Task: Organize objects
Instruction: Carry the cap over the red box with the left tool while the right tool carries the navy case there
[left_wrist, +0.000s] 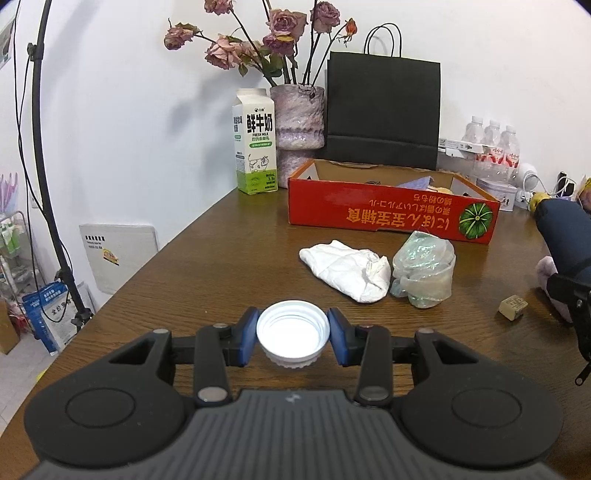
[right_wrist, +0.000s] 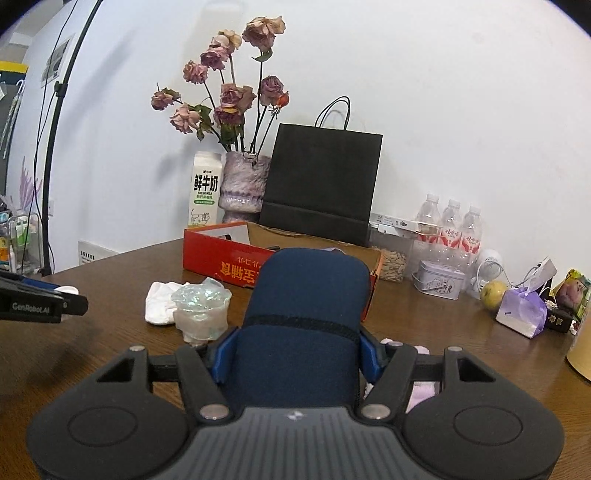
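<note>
Left gripper (left_wrist: 292, 341) fingers squeeze white cap (left_wrist: 292, 339) from both sides, open side up, above table (left_wrist: 207, 258). Right gripper (right_wrist: 295, 354) fingers hug navy pouch (right_wrist: 306, 314), lifted. Red box (left_wrist: 388, 210) ahead, likely home for both. Cloth (left_wrist: 347, 273), plastic cup (left_wrist: 424, 269) wait beside box.

red box (right_wrist: 221, 258) partly hidden behind navy pouch (right_wrist: 306, 314), contents unclear
</note>
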